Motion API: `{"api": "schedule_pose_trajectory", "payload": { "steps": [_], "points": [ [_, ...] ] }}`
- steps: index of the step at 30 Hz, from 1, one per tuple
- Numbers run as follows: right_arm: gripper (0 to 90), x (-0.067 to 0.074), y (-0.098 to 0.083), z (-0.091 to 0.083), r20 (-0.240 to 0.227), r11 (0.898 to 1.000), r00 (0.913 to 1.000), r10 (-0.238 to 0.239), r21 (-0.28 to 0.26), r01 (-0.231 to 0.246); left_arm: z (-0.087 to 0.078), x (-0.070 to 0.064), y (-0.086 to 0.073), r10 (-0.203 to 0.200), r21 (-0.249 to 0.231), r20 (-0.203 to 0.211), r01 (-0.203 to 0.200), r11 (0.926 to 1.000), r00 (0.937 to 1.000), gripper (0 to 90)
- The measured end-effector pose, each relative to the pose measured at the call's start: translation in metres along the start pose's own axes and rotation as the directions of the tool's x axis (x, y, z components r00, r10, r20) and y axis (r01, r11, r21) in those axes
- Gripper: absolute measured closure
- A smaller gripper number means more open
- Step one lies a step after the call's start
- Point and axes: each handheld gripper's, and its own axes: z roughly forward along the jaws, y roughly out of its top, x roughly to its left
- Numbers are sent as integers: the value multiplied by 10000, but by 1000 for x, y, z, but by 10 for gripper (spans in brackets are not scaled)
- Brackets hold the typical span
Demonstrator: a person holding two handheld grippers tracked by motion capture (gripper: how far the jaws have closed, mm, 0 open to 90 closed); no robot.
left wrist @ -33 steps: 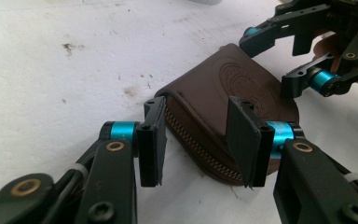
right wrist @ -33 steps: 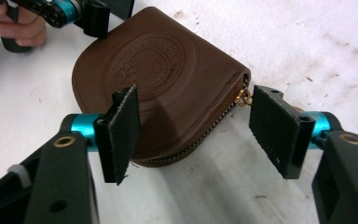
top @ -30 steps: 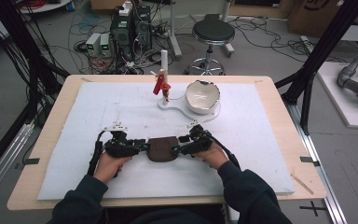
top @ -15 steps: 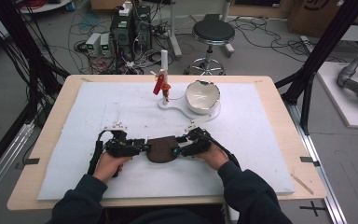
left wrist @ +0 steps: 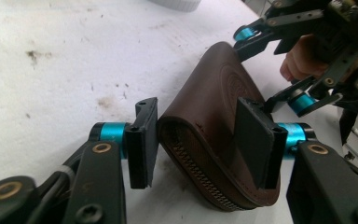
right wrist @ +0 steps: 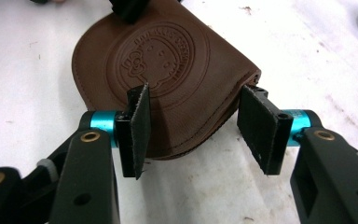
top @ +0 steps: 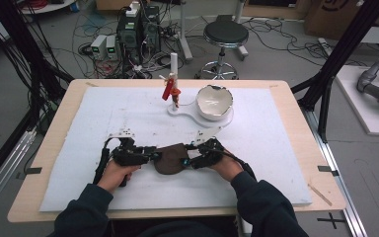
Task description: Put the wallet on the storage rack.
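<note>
A brown leather zip pouch (top: 170,159) with an embossed round logo lies on the white mat (top: 128,113) near the front. My left gripper (top: 153,155) comes at it from the left and my right gripper (top: 187,160) from the right. In the left gripper view the pouch (left wrist: 205,107) bulges up between the jaws of my left gripper (left wrist: 198,121), which have just been closing; both pads touch it. The right gripper (left wrist: 279,60) shows at its far end. In the right gripper view my right gripper (right wrist: 196,107), its jaws lately closed in, straddles the pouch (right wrist: 163,60) with pads against it.
At the back of the mat a white bowl (top: 214,101) sits on a white base (top: 190,112). Beside it stands a white post (top: 173,61) with a red clip (top: 168,91). A stool (top: 225,33) and electronics stand beyond the table.
Both hands stay at the pouch in the same spot. The pouch and the grippers look almost unmoved.
</note>
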Motion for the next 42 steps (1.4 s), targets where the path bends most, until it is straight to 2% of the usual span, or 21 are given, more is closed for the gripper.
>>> {"api": "schedule_pose_trajectory", "payload": {
  "steps": [2, 5, 9, 10, 11, 13, 15, 16, 19, 20, 22, 24, 25, 27, 29, 31, 33, 35, 39, 40, 42],
  "points": [
    [455, -2, -1, 0, -114, 9998, 9997, 199, 4, -199, -2, 0, 1, 84, -251, 224, -79, 9997, 9997, 542],
    [447, -6, -3, 0, -398, 9982, 9974, 598, -78, -602, -3, -2, 2, 373, -422, 300, -360, 9985, 9989, 560],
    [435, -13, -6, 1, -806, 9929, 9904, 1126, -303, -1153, -6, -3, 3, 614, -713, 418, -583, 9958, 9972, 571],
    [395, -15, -7, 1, -847, 9918, 9892, 1193, -351, -1226, -6, -4, 3, 723, -804, 472, -684, 9944, 9963, 574],
    [313, -16, -7, 2, -776, 9905, 9887, 1280, -404, -1314, -7, -6, 3, 910, -915, 535, -859, 9921, 9944, 582],
    [280, -19, -9, 3, -863, 9856, 9831, 1612, -382, -1649, -7, -8, 4, 1187, -990, 577, -1127, 9887, 9912, 592],
    [280, -21, -9, 3, -994, 9869, 9842, 1465, -534, -1523, -8, -9, 5, 1363, -1099, 743, -1278, 9857, 9879, 601],
    [279, -23, -9, 4, -1218, 9853, 9820, 1446, -740, -1543, -8, -10, 5, 1468, -1227, 864, -1357, 9831, 9854, 607],
    [251, -29, -6, 6, -1855, 9784, 9716, 1467, -1173, -1701, -7, -14, 5, 1872, -1275, 1081, -1732, 9766, 9764, 624],
    [252, -32, -5, 8, -2145, 9729, 9656, 1470, -1447, -1802, -7, -14, 5, 1916, -1271, 1095, -1774, 9759, 9753, 625],
    [299, -36, -6, 11, -2599, 9676, 9521, 1609, -1488, -2041, -7, -13, 5, 1896, -1193, 1061, -1768, 9770, 9761, 626],
    [387, -39, -9, 14, -3302, 9575, 9217, 2035, -1294, -2577, -7, -12, 5, 1886, -1166, 1076, -1761, 9775, 9761, 626],
    [397, -39, -9, 13, -3348, 9575, 9199, 2041, -1273, -2588, -7, -13, 5, 1882, -1177, 1074, -1755, 9774, 9762, 625],
    [439, -40, -9, 11, -3337, 9600, 9225, 1942, -1286, -2486, -7, -12, 5, 1774, -1083, 904, -1674, 9799, 9800, 617],
    [515, -41, -9, 7, -3225, 9623, 9270, 1917, -1242, -2422, -7, -9, 5, 1398, -940, 494, -1348, 9864, 9889, 565],
    [526, -40, -8, 5, -3073, 9645, 9322, 1913, -1174, -2366, -8, -8, 5, 1253, -875, 243, -1227, 9886, 9918, 538],
    [537, -38, -6, 2, -2968, 9661, 9359, 1896, -1135, -2318, -9, -8, 5, 1127, -714, 187, -1111, 9912, 9935, 525],
    [550, -37, -4, 0, -2767, 9687, 9446, 1765, -1215, -2166, -9, -8, 5, 1021, -529, 111, -1014, 9934, 9947, 503],
    [591, -40, -2, -11, -1862, 9565, 9656, 1815, -1945, -2173, -8, -7, 5, 947, -432, -180, -954, 9945, 9953, 485],
    [596, -41, -2, -14, -1544, 9563, 9722, 1762, -2072, -2062, -9, -6, 5, 909, -460, -262, -921, 9947, 9955, 481],
    [605, -42, -2, -19, -1013, 9546, 9789, 1776, -2241, -1964, -11, -5, 5, 864, -540, -422, -886, 9946, 9954, 476]
  ]
}}
